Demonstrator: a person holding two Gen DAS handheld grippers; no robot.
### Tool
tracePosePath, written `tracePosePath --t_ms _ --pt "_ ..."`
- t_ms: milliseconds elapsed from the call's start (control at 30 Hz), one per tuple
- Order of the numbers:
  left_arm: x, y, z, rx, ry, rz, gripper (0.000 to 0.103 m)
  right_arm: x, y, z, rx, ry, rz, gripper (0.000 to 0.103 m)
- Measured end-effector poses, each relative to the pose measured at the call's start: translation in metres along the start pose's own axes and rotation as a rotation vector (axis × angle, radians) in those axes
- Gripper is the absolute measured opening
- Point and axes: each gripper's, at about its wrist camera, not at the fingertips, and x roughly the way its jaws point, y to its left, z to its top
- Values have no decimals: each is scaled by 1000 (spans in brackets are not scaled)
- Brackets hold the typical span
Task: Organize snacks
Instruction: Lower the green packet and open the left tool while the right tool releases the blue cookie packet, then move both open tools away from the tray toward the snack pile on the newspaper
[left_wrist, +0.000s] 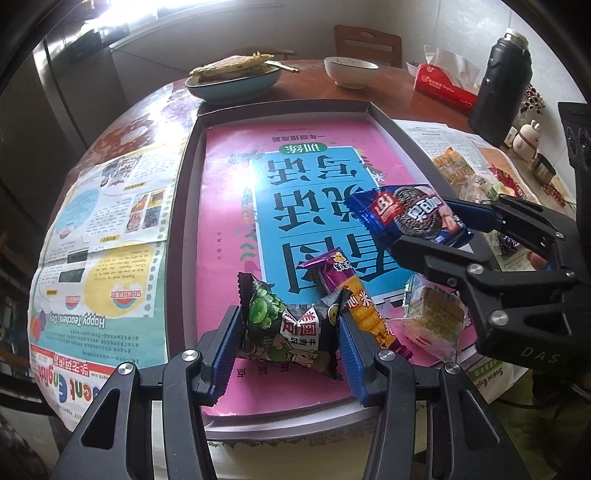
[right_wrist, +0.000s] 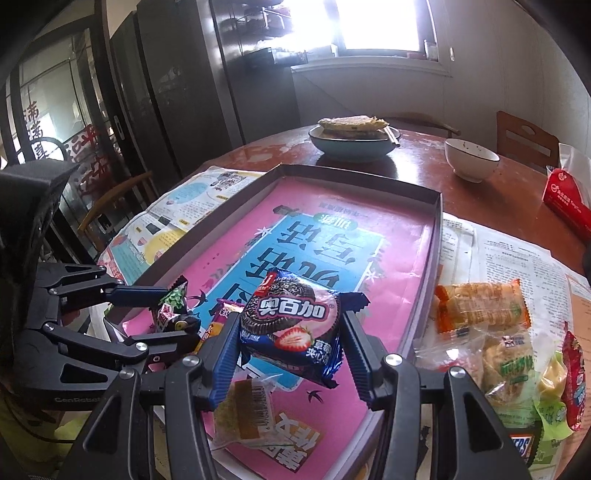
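Observation:
A shallow grey tray (left_wrist: 188, 162) lined with a pink book cover lies on the table. My left gripper (left_wrist: 291, 334) is shut on a dark green-pea snack packet (left_wrist: 291, 328), held over the tray's near edge. My right gripper (right_wrist: 290, 339) is shut on a blue cookie packet (right_wrist: 291, 332), also seen in the left wrist view (left_wrist: 410, 216), held above the tray. A purple-orange snack bar (left_wrist: 354, 295) and a clear-wrapped cake (left_wrist: 432, 317) lie in the tray. Loose snacks (right_wrist: 491, 325) lie right of the tray.
A teal dish of flatbread (left_wrist: 232, 79), a white bowl (left_wrist: 351, 70), a red tissue box (left_wrist: 443, 86) and a black flask (left_wrist: 502, 85) stand at the back. Newspapers (left_wrist: 103, 236) cover the table on both sides of the tray. A wooden chair (right_wrist: 524, 140) stands behind.

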Motion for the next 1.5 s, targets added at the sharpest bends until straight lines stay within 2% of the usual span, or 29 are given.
tracePosePath --t_ms 400,633,967,1267,1500 --pt "1 2 0 -5 3 -9 52 23 6 -3 -6 60 6 55" --pt "0 4 0 -15 5 -10 52 21 6 -5 -3 64 1 56" --pt "-4 6 0 -23 -1 -24 53 9 3 -7 20 54 -4 63" --pt "-8 7 0 -33 -9 -26 55 -3 4 -7 26 30 -2 65" --pt "-16 9 1 -54 -36 -29 60 -13 4 -6 29 7 -8 67"
